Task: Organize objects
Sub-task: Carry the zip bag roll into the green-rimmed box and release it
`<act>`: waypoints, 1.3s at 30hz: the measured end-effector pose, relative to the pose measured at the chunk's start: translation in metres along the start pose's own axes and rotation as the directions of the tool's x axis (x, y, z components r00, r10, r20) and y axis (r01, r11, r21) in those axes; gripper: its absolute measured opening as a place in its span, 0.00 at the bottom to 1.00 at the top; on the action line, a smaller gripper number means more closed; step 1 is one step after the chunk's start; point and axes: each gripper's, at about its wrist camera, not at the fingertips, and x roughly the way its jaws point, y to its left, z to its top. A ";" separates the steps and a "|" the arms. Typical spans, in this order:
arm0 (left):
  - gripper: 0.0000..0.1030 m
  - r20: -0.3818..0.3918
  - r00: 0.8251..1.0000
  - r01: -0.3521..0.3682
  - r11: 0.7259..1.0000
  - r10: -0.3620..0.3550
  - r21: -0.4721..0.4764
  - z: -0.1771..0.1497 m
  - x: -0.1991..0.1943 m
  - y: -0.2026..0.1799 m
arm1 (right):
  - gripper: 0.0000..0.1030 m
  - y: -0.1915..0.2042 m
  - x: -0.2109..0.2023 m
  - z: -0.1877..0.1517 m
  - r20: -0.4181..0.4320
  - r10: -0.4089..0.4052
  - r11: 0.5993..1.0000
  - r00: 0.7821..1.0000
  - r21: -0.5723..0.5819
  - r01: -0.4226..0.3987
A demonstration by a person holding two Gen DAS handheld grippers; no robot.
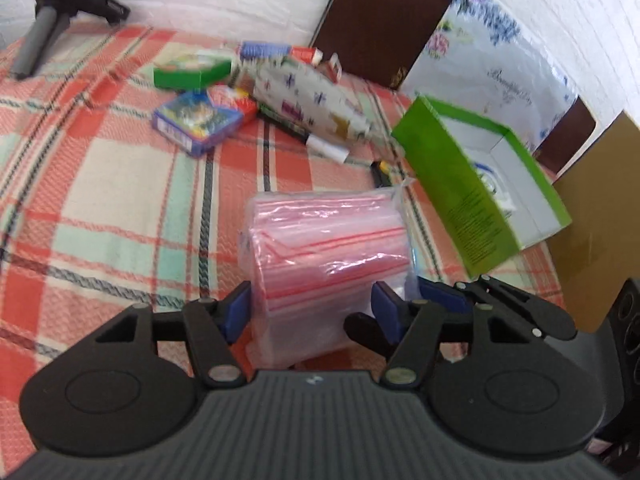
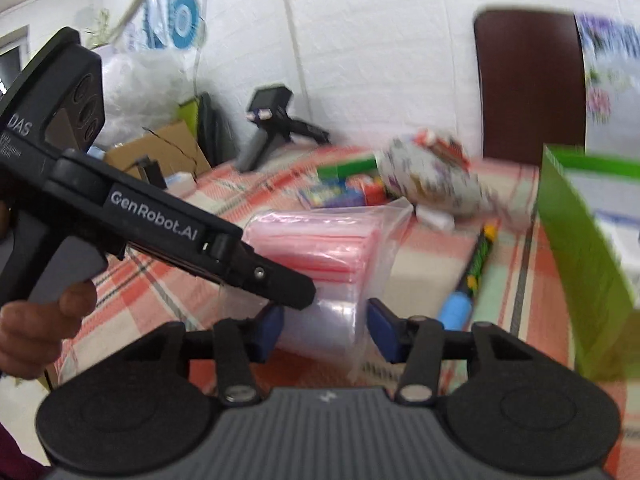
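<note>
From the left wrist view, the left tongs (image 1: 312, 312) stand spread wide, their blue pads (image 1: 236, 312) on either side of the near end of a pack of zip-lock bags (image 1: 328, 248); the left pad sits just beside the pack, the right one slightly apart, so nothing is pinched. The pack lies flat on the plaid cloth (image 1: 100, 184) of the table, its long axis running away from the camera. To its right a green open box (image 1: 472, 200) is tilted on its side. Farther back lie a patterned pouch (image 1: 316, 108), a purple card box (image 1: 200, 124), a green box (image 1: 192, 70) and a black marker (image 1: 300, 134). A spare gripper (image 1: 52, 16) rests at the far left corner.

From the right wrist view, the right tongs (image 2: 326, 330) are also released and wide, flanking the clear near end of the bag pack (image 2: 320, 256) without clamping it. The left tongs (image 2: 160, 224) cross in from the left, held by a hand (image 2: 40, 332), their tip over the pack's near left edge. A patterned pen (image 2: 476, 268) lies between the pack and the green box (image 2: 580, 264), which rises close on the right.
</note>
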 end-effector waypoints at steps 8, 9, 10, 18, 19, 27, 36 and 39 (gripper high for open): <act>0.63 0.058 0.997 0.031 0.988 -0.041 0.154 0.041 0.006 -0.065 | 0.45 -0.028 -0.038 0.021 0.144 -0.132 0.991 0.981 0.026 0.130; 0.63 0.063 0.996 0.043 0.982 -0.056 0.184 0.047 0.010 -0.078 | 0.45 -0.037 -0.045 0.022 0.163 -0.161 0.987 0.973 0.038 0.157; 0.63 0.069 0.995 0.054 0.975 -0.071 0.217 0.052 0.015 -0.092 | 0.45 -0.045 -0.052 0.024 0.179 -0.190 0.982 0.965 0.050 0.184; 0.63 0.013 0.986 0.151 0.917 -0.168 0.370 0.085 0.084 -0.188 | 0.45 -0.132 -0.086 0.020 0.204 -0.409 0.906 0.889 0.203 0.371; 0.63 0.000 0.985 0.161 0.912 -0.174 0.377 0.088 0.094 -0.198 | 0.45 -0.144 -0.087 0.017 0.201 -0.432 0.894 0.879 0.224 0.389; 0.64 -0.046 0.983 0.180 0.876 -0.179 0.448 0.103 0.164 -0.253 | 0.51 -0.212 -0.075 0.011 0.154 -0.593 0.783 0.791 0.341 0.521; 0.64 0.028 0.989 0.113 0.881 -0.142 0.460 0.094 0.146 -0.253 | 0.55 -0.193 -0.072 0.004 0.195 -0.631 0.764 0.751 0.325 0.557; 0.66 0.042 0.992 0.086 0.881 -0.120 0.464 0.085 0.132 -0.248 | 0.59 -0.179 -0.079 0.003 0.199 -0.616 0.773 0.762 0.341 0.535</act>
